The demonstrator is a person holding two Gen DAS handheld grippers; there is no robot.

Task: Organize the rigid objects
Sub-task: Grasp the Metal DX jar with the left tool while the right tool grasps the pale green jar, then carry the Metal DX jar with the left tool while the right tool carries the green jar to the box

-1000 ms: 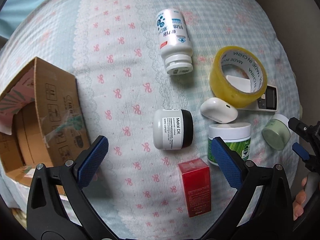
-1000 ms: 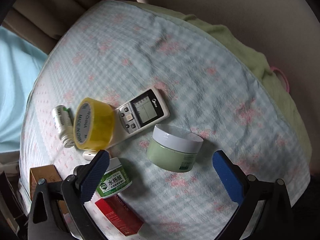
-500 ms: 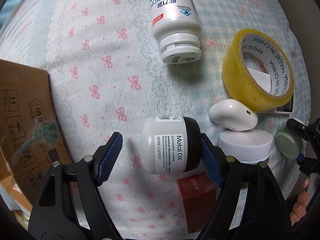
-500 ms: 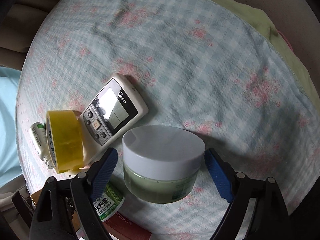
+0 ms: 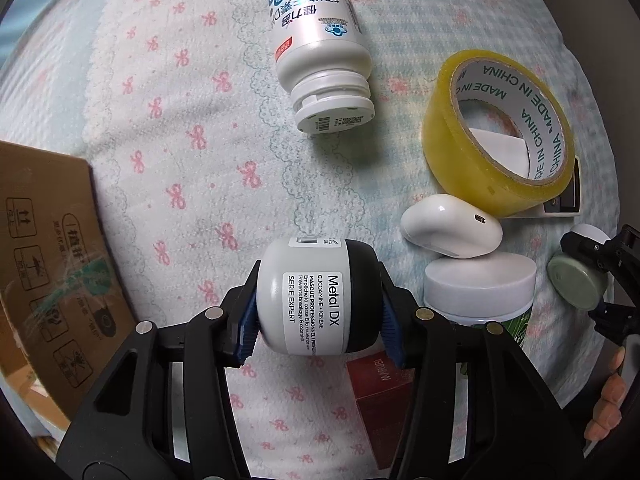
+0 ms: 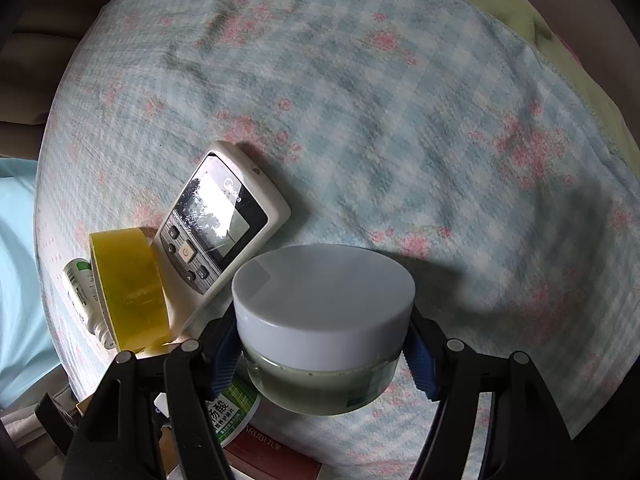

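Left gripper: jaws closing; blue fingers pinch the sides of the black-capped jar, lower centre of frame.
Right gripper: jaws closing; fingers press the green jar on both sides, lower centre.
Bottle: on its side, top centre.
Tape: upper right, leaning on the remote.
White case: just below the tape.
Box: left edge.
Bedspread: under everything.

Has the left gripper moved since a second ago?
Yes. The left gripper came down toward the cloth; its jaws are closing around the Metal DX jar, which lies where it was.
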